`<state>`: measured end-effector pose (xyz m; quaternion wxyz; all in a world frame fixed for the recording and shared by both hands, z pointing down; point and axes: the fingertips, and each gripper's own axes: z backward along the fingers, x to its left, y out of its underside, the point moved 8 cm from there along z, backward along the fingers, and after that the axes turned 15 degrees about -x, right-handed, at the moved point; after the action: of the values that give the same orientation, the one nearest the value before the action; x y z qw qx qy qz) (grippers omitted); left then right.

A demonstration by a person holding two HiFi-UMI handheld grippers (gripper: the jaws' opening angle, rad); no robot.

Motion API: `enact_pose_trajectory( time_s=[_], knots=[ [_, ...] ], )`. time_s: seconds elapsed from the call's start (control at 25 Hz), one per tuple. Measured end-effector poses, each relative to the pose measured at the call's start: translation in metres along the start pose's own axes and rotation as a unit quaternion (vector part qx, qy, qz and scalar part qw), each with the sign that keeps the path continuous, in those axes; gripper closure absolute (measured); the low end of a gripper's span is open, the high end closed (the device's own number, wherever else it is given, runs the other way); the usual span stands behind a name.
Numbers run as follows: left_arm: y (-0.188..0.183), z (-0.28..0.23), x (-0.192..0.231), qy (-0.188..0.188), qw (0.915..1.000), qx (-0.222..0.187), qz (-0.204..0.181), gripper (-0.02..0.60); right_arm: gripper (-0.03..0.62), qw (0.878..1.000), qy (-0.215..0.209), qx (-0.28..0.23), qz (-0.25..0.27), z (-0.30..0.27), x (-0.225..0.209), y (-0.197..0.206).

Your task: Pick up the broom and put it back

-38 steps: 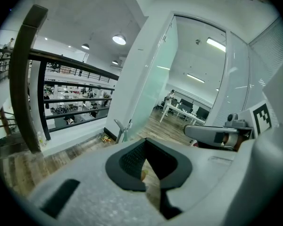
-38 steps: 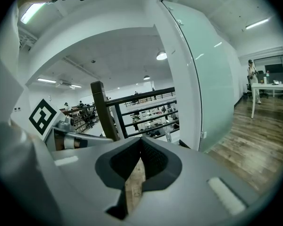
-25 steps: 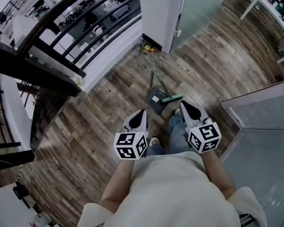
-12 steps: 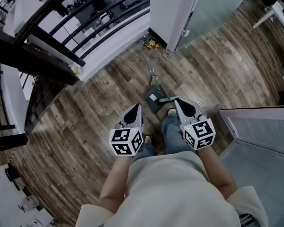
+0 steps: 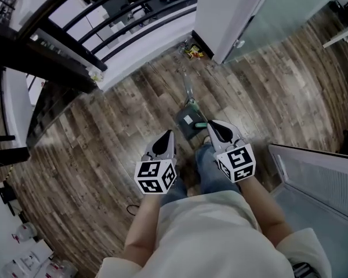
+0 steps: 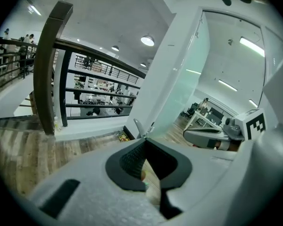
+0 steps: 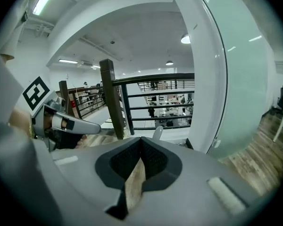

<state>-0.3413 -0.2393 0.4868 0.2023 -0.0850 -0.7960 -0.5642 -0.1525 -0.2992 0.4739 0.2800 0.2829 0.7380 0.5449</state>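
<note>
Black square markers (image 5: 155, 176) on left claw (image 5: 169, 134) and right claw (image 5: 211, 124).

Cream top (image 5: 206, 236), blue jeans (image 5: 210, 168), grey pointed left gripper (image 5: 169, 134) and right gripper (image 5: 211, 124), black-and-white marker cubes (image 5: 156, 177).

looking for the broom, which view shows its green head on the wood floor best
Head view: the green broom head lies by the dark dustpan, ahead of the feet. Both gripper views miss it, showing only a pale handle tip.

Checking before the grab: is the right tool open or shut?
Shut: the right tool has its jaws meeting at the tips, nothing between.
</note>
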Motion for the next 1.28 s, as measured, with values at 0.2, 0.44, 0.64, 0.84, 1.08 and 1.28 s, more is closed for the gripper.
enact_pose_trajectory(
  time_s=[0.2, 0.44, 0.64, 0.84, 1.08, 1.28],
  knots=[
    [0.006, -0.015, 0.007, -0.013, 0.9999, 0.000, 0.004, 0.577, 0.586, 1.000, -0.017, 0.017, 0.010, -0.024, -0.014, 0.015],
    [0.014, -0.029, 0.015, -0.024, 0.9997, -0.001, 0.011, 0.577, 0.571, 0.999, -0.035, 0.029, 0.022, -0.050, -0.027, 0.031],
    [0.021, -0.034, 0.018, -0.036, 0.9992, 0.002, 0.019, 0.577, 0.523, 0.997, -0.050, 0.041, 0.033, -0.069, -0.034, 0.043],
    [0.030, -0.039, 0.019, -0.048, 0.9985, 0.006, 0.025, 0.577, 0.500, 0.996, -0.060, 0.050, 0.033, -0.086, -0.043, 0.056],
    [0.039, -0.045, 0.024, -0.062, 0.9976, 0.015, 0.027, 0.577, 0.479, 0.995, -0.070, 0.065, 0.037, -0.103, -0.048, 0.070],
    [0.047, -0.052, 0.028, -0.075, 0.9967, 0.017, 0.028, 0.577, 0.467, 0.993, -0.079, 0.075, 0.041, -0.114, -0.053, 0.084]
  ],
)
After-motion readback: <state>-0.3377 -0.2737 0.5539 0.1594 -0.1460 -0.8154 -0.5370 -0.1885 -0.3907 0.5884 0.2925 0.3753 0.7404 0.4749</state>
